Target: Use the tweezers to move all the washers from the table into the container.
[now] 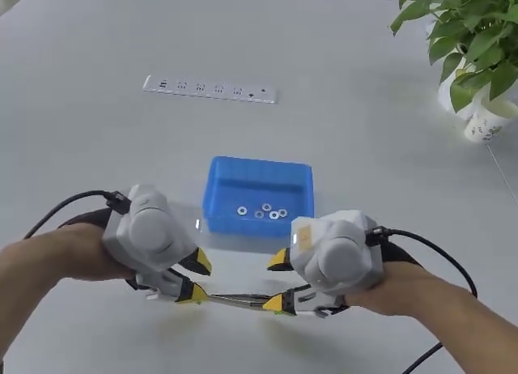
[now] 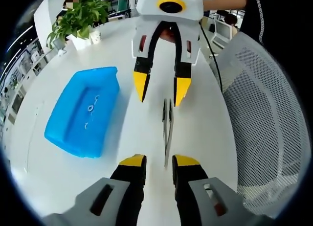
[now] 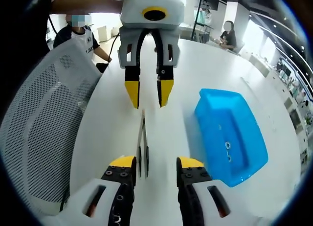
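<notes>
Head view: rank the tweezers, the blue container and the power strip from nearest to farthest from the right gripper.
From the right gripper:
1. Tweezers: lying on the table right at its jaw tips, on the side nearest the person.
2. Blue container: just beyond the gripper, mid-table, with washers inside.
3. Power strip: well past the container, on the far side of the table.

Above centre in my head view I see a white power strip [image 1: 210,90] on the table [image 1: 73,147]; a potted plant [image 1: 473,42] (leafy, white pot) sits upper right.
</notes>
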Demonstrator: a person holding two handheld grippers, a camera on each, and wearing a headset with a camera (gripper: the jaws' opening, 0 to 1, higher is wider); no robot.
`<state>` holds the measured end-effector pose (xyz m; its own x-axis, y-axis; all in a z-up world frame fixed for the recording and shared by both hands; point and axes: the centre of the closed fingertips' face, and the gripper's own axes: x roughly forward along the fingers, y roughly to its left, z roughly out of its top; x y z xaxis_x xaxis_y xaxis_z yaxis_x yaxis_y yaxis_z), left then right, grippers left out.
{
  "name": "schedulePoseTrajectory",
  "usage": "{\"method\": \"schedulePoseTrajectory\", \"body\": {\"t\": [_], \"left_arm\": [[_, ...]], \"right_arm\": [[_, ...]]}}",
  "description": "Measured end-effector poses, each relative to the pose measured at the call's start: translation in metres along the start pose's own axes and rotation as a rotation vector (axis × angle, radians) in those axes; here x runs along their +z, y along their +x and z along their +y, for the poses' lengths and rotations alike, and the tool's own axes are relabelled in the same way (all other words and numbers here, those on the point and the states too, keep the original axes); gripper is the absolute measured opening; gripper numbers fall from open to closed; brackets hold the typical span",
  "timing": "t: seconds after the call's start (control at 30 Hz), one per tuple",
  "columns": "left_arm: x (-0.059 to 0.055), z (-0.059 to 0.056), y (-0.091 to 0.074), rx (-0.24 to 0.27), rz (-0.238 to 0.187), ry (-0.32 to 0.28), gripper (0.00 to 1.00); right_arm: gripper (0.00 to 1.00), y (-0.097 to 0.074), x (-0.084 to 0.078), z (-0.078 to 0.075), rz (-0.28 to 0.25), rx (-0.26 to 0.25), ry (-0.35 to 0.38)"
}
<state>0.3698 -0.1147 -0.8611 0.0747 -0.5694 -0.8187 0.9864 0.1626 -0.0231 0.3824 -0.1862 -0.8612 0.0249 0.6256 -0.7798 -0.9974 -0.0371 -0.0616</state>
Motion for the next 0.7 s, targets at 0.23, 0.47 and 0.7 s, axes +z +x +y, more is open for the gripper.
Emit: {"method": "schedulePoseTrajectory", "body": {"t": [0.23, 0.47, 0.7], "left_arm": [[0.004, 0.004, -0.023, 0.055, -0.078, -0.065, 0.37], [0.011, 0.003, -0.037, 0.103, -0.167, -0.123, 0.50], [0.015, 0.002, -0.054, 0.181, -0.268, -0.200, 0.62]], "right_arm": [[0.44, -0.028, -0.002, -0.014, -0.059, -0.075, 0.090], [0.57, -0.053, -0.009, -0.025, -0.115, -0.153, 0.170], [0.70, -0.073, -0.020, -0.030, -0.187, -0.222, 0.261]]}}
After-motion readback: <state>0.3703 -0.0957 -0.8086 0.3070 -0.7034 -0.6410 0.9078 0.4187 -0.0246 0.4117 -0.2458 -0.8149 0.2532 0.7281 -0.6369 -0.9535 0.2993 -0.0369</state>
